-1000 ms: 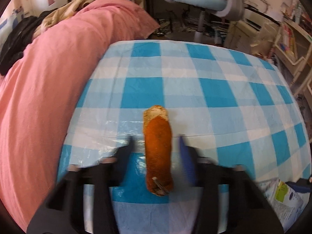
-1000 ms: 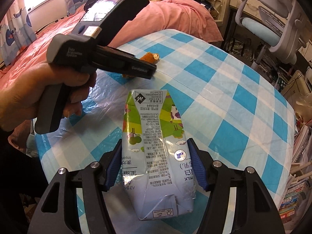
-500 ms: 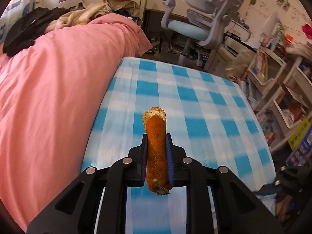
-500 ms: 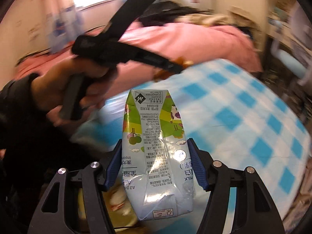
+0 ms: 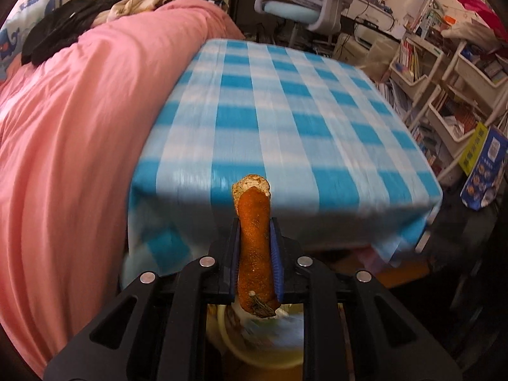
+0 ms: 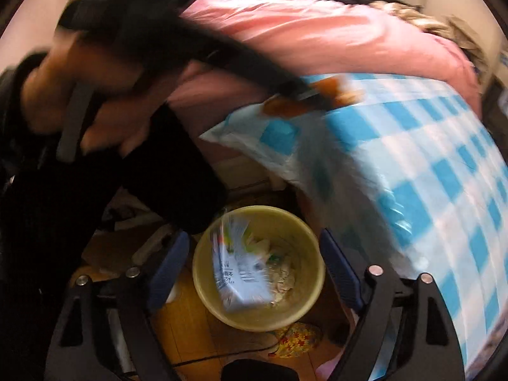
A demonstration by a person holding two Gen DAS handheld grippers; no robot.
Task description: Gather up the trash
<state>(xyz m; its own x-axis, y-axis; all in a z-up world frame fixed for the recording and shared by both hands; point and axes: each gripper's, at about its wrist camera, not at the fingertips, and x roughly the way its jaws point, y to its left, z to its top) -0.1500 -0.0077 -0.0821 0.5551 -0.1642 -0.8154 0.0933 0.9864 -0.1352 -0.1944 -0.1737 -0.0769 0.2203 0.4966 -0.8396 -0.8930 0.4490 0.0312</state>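
Note:
My left gripper (image 5: 254, 238) is shut on a strip of orange peel (image 5: 255, 244), held past the near edge of the blue checked table (image 5: 285, 111); the yellow bin's rim (image 5: 254, 355) shows blurred beneath it. In the right wrist view the same gripper and peel (image 6: 317, 95) hang at the table's corner, in a person's hand (image 6: 79, 95). My right gripper (image 6: 254, 254) is above the yellow bin (image 6: 203, 285), its jaws opening wide with nothing pressed between the pads. The milk carton (image 6: 241, 273) lies blurred inside the bin among crumpled paper.
A pink duvet (image 5: 79, 127) covers the bed left of the table. An office chair (image 5: 304, 3) and shelves of books (image 5: 444, 95) stand beyond and to the right. The bin rests on a wooden floor (image 6: 184, 327) beside a flowered slipper (image 6: 298, 339).
The right gripper swung off the table to above the bin, let go of the milk carton, and the carton dropped in. The left gripper closed on the orange peel and carried it back past the table edge.

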